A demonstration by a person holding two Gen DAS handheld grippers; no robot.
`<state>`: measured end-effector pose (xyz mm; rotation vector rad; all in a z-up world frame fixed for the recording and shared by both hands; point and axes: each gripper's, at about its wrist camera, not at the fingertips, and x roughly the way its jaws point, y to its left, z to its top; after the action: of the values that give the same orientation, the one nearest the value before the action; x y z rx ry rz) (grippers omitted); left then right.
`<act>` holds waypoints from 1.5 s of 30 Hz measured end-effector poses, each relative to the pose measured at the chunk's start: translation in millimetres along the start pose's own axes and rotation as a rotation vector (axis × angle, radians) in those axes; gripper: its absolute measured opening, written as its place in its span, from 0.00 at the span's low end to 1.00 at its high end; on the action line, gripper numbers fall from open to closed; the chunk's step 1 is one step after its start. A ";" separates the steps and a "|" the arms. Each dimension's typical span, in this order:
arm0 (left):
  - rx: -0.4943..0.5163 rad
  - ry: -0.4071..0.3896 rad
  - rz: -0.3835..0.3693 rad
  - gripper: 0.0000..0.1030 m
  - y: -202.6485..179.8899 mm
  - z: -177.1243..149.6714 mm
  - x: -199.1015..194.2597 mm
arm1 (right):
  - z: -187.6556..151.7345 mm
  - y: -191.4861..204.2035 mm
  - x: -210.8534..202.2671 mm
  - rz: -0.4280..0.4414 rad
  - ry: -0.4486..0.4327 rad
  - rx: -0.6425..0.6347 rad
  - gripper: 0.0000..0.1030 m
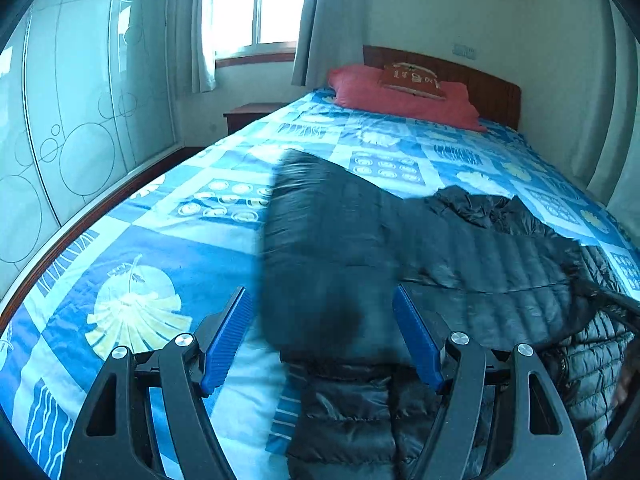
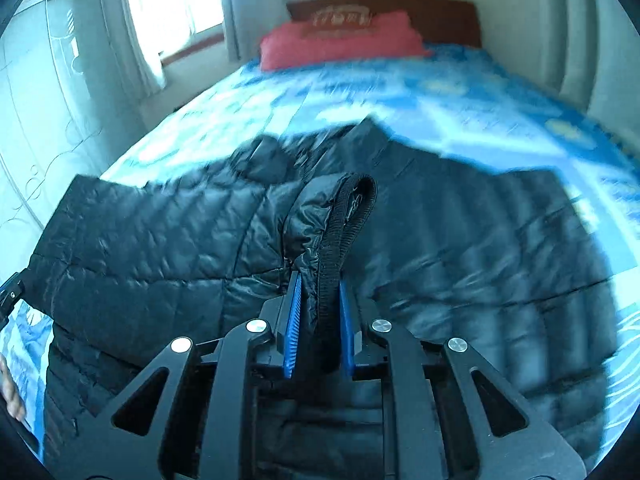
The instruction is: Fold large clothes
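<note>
A black quilted puffer jacket (image 1: 460,256) lies spread on the blue patterned bed (image 1: 140,248). One sleeve (image 1: 320,240) is folded across the body and looks blurred. My left gripper (image 1: 322,300) is open, its blue pads on either side of the sleeve's end, just above the jacket's hem. My right gripper (image 2: 319,284) is shut on a sleeve cuff (image 2: 344,220) with black ribbed trim and holds it up over the jacket (image 2: 160,248). The left gripper's edge shows at the far left of the right wrist view (image 2: 10,292).
A red pillow (image 1: 404,96) with a small brown cushion (image 1: 414,78) lies at the wooden headboard (image 1: 492,88). A wardrobe with frosted sliding doors (image 1: 80,120) runs along the left. A window with grey curtains (image 1: 256,8) and a nightstand (image 1: 248,114) stand behind the bed.
</note>
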<state>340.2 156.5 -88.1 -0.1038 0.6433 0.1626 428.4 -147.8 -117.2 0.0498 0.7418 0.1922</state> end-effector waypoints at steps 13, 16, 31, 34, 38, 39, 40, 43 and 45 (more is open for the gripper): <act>0.022 0.063 -0.143 0.74 -26.1 4.9 20.8 | -9.2 -112.5 18.2 -0.198 0.103 0.080 0.26; -0.003 0.088 -0.104 0.74 -22.0 5.7 38.7 | -7.9 -106.0 0.8 -0.243 0.007 0.098 0.51; 0.073 0.118 -0.001 0.75 -16.2 18.2 62.7 | 14.7 -65.6 19.3 -0.116 0.032 0.066 0.54; 0.104 0.049 0.015 0.75 -26.3 37.3 65.4 | 30.3 -54.8 39.6 -0.067 0.037 0.077 0.54; 0.180 0.163 0.097 0.75 -34.2 36.0 122.0 | 29.5 -51.9 93.9 -0.077 0.177 0.080 0.63; 0.209 0.235 0.090 0.75 -34.3 26.5 140.2 | 30.7 -49.1 94.0 -0.092 0.163 0.065 0.63; 0.201 0.231 0.080 0.75 -32.1 24.4 140.6 | 34.3 -44.9 90.8 -0.111 0.165 0.055 0.63; 0.156 0.175 0.067 0.75 -28.0 35.0 118.2 | 46.7 -29.0 71.7 -0.116 0.076 0.025 0.61; 0.123 0.107 0.024 0.75 -31.3 46.4 99.6 | 55.8 -15.1 65.9 -0.088 0.028 0.003 0.61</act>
<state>451.6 144.3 -109.9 0.0135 0.7596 0.1414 515.9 -148.8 -121.7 0.0170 0.7709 0.1077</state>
